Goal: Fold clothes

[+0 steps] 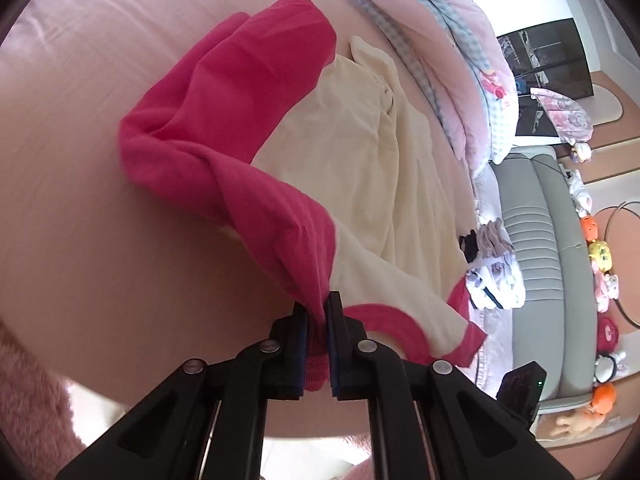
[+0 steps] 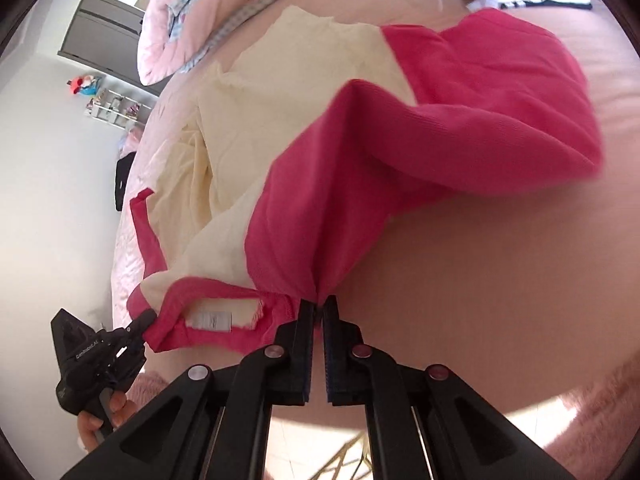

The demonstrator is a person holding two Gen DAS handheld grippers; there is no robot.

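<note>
the left gripper is clamped on a pink fold of the pink and cream garment. the right gripper pinches the same garment by the collar. the garment drapes from both grippers onto the pink bed.

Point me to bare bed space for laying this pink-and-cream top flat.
Free: the pink bedsheet beyond the pink-and-cream top, away from the quilt, seen also in the right wrist view. Crowded: the rolled pink quilt along the far edge and the clothes pile by the grey sofa. Both hand-held grippers, left and right, pinch the top.
</note>
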